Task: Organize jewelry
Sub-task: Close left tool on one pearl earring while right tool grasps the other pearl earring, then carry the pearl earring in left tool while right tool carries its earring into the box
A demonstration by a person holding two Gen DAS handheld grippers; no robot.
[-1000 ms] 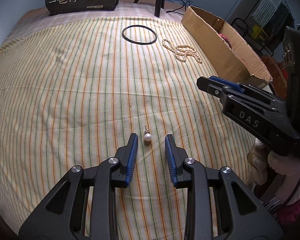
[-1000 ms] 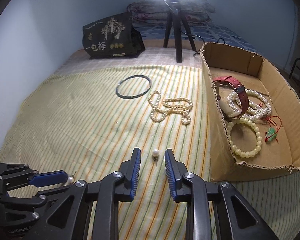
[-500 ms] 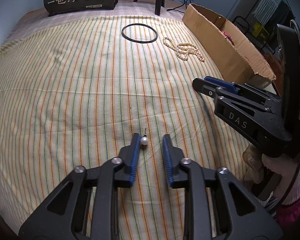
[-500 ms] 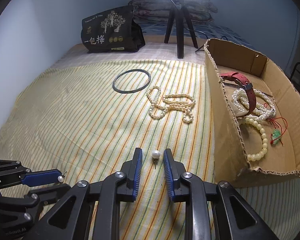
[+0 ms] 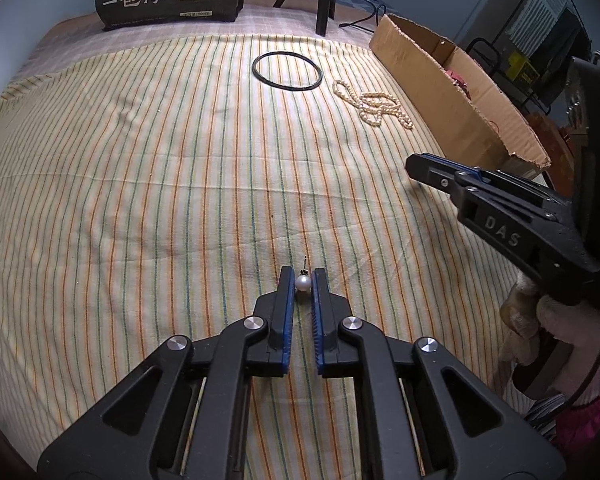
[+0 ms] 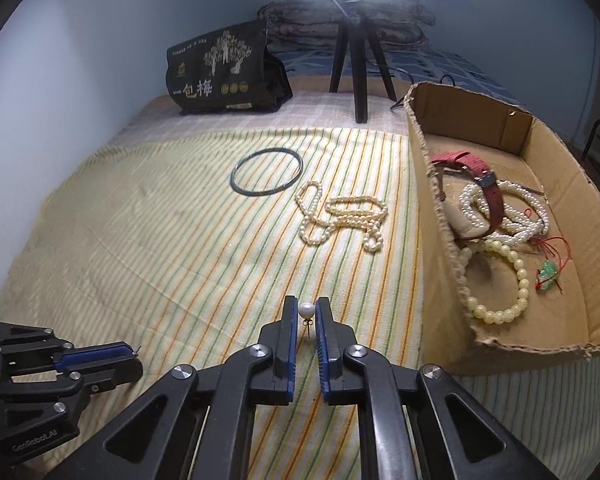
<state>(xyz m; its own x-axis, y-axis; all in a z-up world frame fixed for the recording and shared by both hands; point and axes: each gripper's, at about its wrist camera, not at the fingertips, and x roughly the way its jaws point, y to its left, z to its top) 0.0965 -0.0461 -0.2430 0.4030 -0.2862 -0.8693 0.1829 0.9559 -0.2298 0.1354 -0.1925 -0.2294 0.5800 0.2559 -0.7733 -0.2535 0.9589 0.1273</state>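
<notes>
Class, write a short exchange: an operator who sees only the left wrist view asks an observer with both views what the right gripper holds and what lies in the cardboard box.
Operator: My left gripper is shut on a white pearl stud earring. Does the side-on right gripper hold anything?
Observer: Yes, it is shut on a second white pearl stud earring.
Operator: What lies in the brown cardboard box?
Observer: A red watch strap, white pearl strands, a pale bead bracelet and a green pendant on red cord.
</notes>
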